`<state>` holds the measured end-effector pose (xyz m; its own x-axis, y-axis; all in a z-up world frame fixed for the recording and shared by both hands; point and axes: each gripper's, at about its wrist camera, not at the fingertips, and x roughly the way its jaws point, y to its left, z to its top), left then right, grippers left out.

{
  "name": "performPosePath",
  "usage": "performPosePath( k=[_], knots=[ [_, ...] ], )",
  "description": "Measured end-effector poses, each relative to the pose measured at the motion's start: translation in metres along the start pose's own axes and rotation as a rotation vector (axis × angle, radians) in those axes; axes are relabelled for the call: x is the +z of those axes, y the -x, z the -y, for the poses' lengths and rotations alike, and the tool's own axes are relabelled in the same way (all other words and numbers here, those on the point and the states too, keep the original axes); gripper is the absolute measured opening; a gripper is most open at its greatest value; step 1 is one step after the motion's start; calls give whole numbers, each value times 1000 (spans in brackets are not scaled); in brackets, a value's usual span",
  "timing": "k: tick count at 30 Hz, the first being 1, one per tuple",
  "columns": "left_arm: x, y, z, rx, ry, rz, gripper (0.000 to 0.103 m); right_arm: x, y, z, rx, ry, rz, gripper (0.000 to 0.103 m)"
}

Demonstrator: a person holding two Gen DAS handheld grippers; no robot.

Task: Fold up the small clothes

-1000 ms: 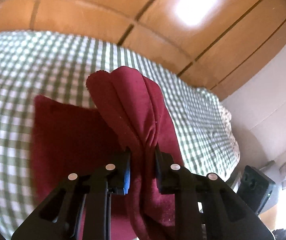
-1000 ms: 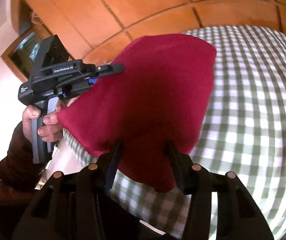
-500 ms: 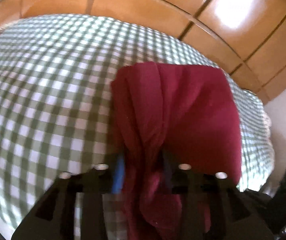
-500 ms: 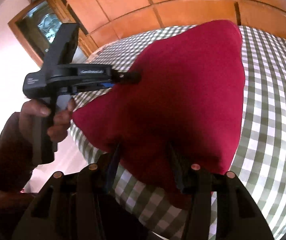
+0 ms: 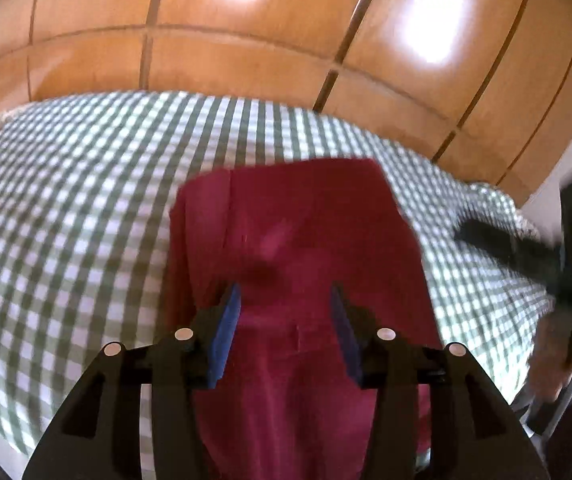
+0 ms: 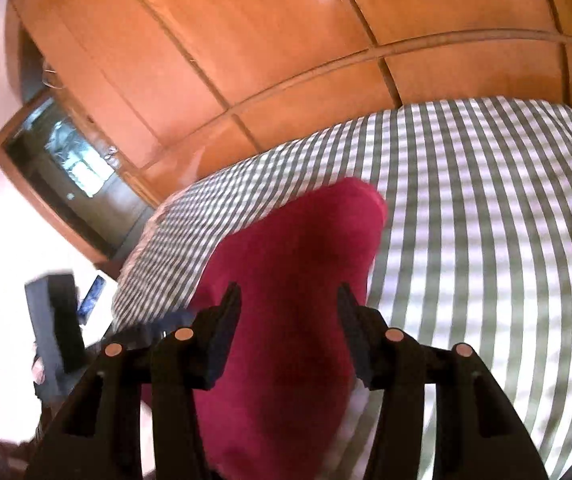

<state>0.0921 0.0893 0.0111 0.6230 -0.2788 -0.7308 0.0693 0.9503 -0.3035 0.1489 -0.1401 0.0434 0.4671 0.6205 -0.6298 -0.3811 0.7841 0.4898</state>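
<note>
A dark red cloth (image 5: 298, 248) lies folded on the green-and-white checked bed cover (image 5: 77, 208); it also shows in the right wrist view (image 6: 298, 280). My left gripper (image 5: 286, 300) is open above the cloth's near part, its blue pads apart, holding nothing. My right gripper (image 6: 289, 300) is open too, above the near end of the cloth. The right gripper shows blurred at the right edge of the left wrist view (image 5: 558, 256). The cloth's near edge is hidden behind both grippers.
Wooden wardrobe panels (image 5: 245, 52) stand behind the bed. In the right wrist view a dark-framed opening (image 6: 69, 176) is at the left and the bed's left edge (image 6: 141, 248) runs beside a pale wall. The blurred left gripper (image 6: 57, 320) is at lower left.
Both grippers have let go of the red cloth and opened. The cloth, held up a second ago, now lies on the bed. Both grippers have drawn back.
</note>
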Motion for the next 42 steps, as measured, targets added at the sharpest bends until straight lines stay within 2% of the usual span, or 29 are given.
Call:
performPosePath(
  k=[5, 7, 8, 9, 11, 14, 17, 18, 20, 25, 28, 30, 32, 33, 36, 42],
  knots=[
    [-21, -16, -9, 84, -53, -12, 45, 27, -86, 0, -103, 27, -111, 48],
    [-26, -15, -13, 94, -48, -4, 45, 21, -130, 12, -195, 35, -193, 48],
    [-26, -14, -16, 91, -37, 0, 45, 18, -145, 21, -210, 24, -230, 48],
    [-27, -12, -19, 85, -27, 4, 45, 13, -148, 27, -196, 11, -218, 48],
    [-30, -8, -20, 82, -23, 12, 45, 15, -138, 29, -167, -7, -185, 48],
    [-32, 0, -14, 98, -18, 23, 45, 13, -113, 23, -181, 25, -127, 56],
    [-31, 9, -11, 124, 17, 31, 45, 5, -79, 7, -154, 54, -64, 57],
    [-31, 13, -12, 134, 34, 36, 52, -3, -64, 2, -146, 72, -40, 57],
    [-33, 18, -12, 167, 47, 50, 59, -12, -42, -3, -128, 92, -24, 56],
    [-37, 21, -17, 201, 52, 41, 59, -60, 2, -30, -133, 216, -7, 50],
    [-41, 20, -19, 229, 46, 37, 59, -92, 11, -44, -159, 275, -23, 50],
    [-45, 17, -19, 248, 38, 34, 64, -116, 1, -42, -158, 273, -86, 55],
    [-47, 13, -20, 255, 26, 26, 69, -138, -10, -46, -263, 353, -69, 59],
    [-49, 12, -21, 254, 27, 27, 70, -141, -12, -48, -273, 361, -62, 59],
    [-51, 13, -21, 261, 22, 37, 73, -131, -5, -45, -229, 318, -86, 66],
    [-49, 14, -25, 250, 22, 38, 76, -91, 24, 0, -74, 51, -82, 82]
  ],
)
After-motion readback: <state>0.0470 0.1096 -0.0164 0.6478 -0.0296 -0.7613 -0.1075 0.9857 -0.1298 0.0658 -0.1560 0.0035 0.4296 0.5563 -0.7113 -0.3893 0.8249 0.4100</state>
